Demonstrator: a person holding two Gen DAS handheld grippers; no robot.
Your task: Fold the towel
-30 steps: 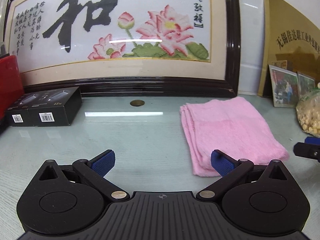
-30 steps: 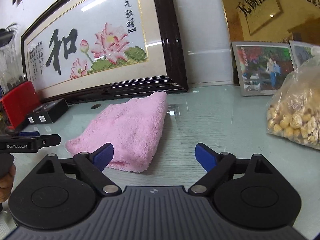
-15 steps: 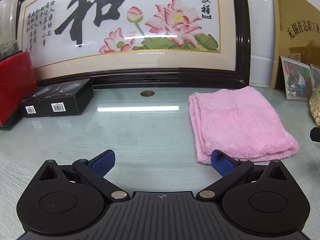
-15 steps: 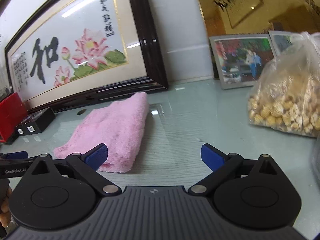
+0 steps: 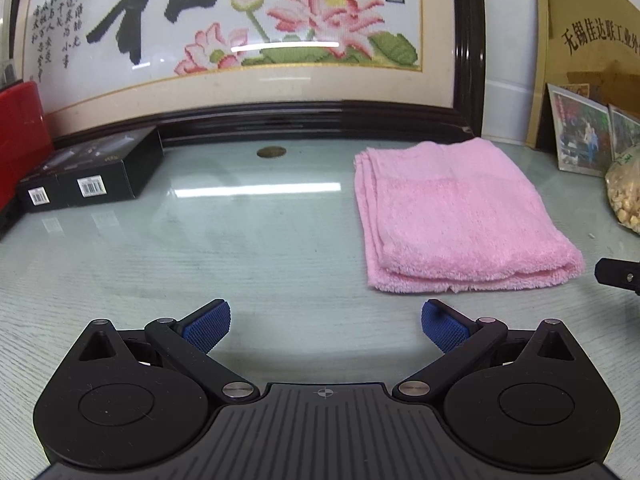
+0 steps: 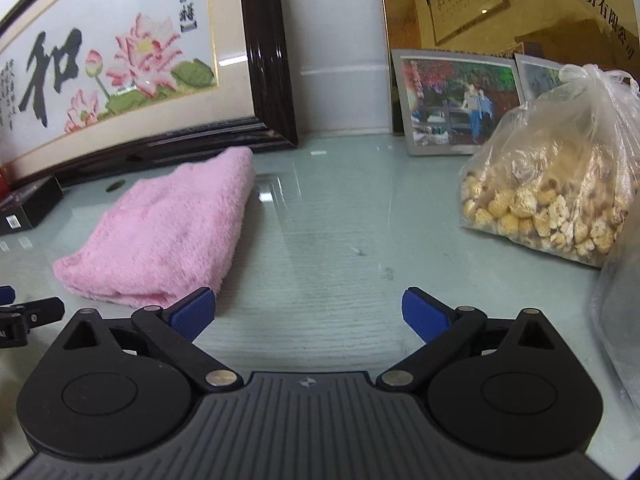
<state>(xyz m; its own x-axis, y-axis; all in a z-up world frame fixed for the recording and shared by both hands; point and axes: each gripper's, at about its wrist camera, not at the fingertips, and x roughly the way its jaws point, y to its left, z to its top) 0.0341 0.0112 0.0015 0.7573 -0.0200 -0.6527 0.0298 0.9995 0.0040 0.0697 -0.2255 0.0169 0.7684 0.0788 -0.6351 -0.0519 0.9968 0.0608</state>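
Observation:
A pink towel (image 5: 452,216) lies folded into a thick rectangle on the glass table, its layered edges facing left and toward me. My left gripper (image 5: 325,326) hovers open over bare glass, short of the towel's near left corner, with nothing between its blue pads. In the right wrist view the same towel (image 6: 160,232) lies at the left. My right gripper (image 6: 308,312) stands wide open beside the towel's near right corner, apart from it and holding nothing. A black tip of the right gripper (image 5: 618,274) shows at the right edge of the left wrist view.
A large framed embroidery (image 5: 240,40) leans against the back wall. Two black boxes (image 5: 84,176) and a red object (image 5: 20,128) sit at the left. A plastic bag of pale puffed snacks (image 6: 552,184), framed photos (image 6: 456,100) and a gold plaque (image 6: 500,4) stand at the right.
Both grippers pulled back from the towel and tilted; the left one's right pad no longer overlaps the towel. The right view swung rightward, bringing the snack bag closer, and its jaws widened slightly.

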